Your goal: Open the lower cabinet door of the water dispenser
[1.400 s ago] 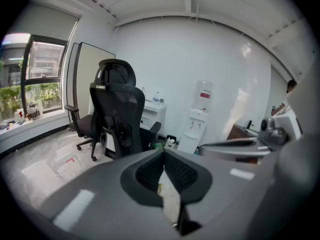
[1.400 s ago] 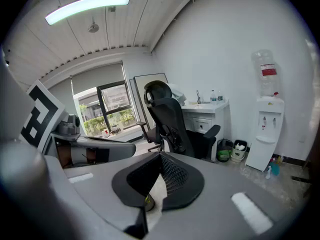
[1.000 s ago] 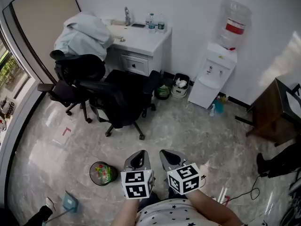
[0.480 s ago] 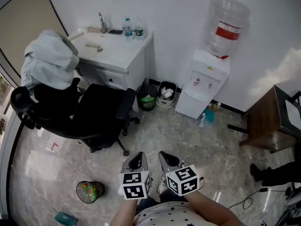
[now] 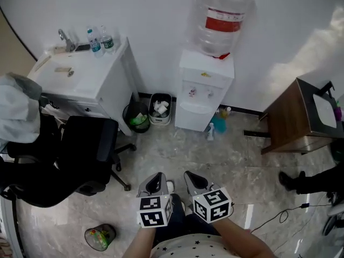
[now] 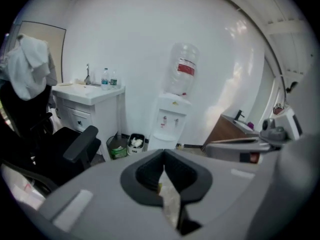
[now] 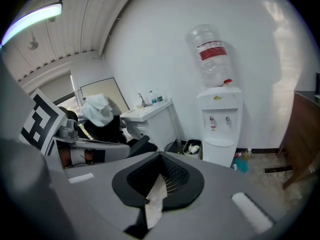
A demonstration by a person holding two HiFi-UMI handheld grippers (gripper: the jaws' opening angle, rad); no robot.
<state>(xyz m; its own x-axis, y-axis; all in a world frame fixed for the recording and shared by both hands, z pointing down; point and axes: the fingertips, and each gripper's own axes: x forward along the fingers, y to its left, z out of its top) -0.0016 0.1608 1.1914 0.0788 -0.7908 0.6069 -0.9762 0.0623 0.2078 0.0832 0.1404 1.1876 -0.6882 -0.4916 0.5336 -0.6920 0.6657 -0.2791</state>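
The white water dispenser (image 5: 202, 90) stands against the far wall with a clear bottle (image 5: 220, 16) bearing a red label on top; its lower cabinet door (image 5: 189, 120) looks closed. It also shows in the left gripper view as the dispenser (image 6: 167, 124) and in the right gripper view as the dispenser (image 7: 220, 129). My left gripper (image 5: 157, 183) and right gripper (image 5: 194, 180) are held side by side low in the head view, well short of the dispenser. Both are shut with nothing between the jaws.
A white sink cabinet (image 5: 86, 85) with bottles stands left of the dispenser, two bins (image 5: 148, 112) between them. A black office chair (image 5: 64, 155) is at left, a brown wooden table (image 5: 301, 117) at right. A blue bottle (image 5: 217, 123) stands by the dispenser's foot. A small bin (image 5: 100, 236) sits lower left.
The whole view has shifted toward the dispenser: it now sits centred and larger, while the chairs and sink cabinet have slid left. Both grippers stay shut, side by side.
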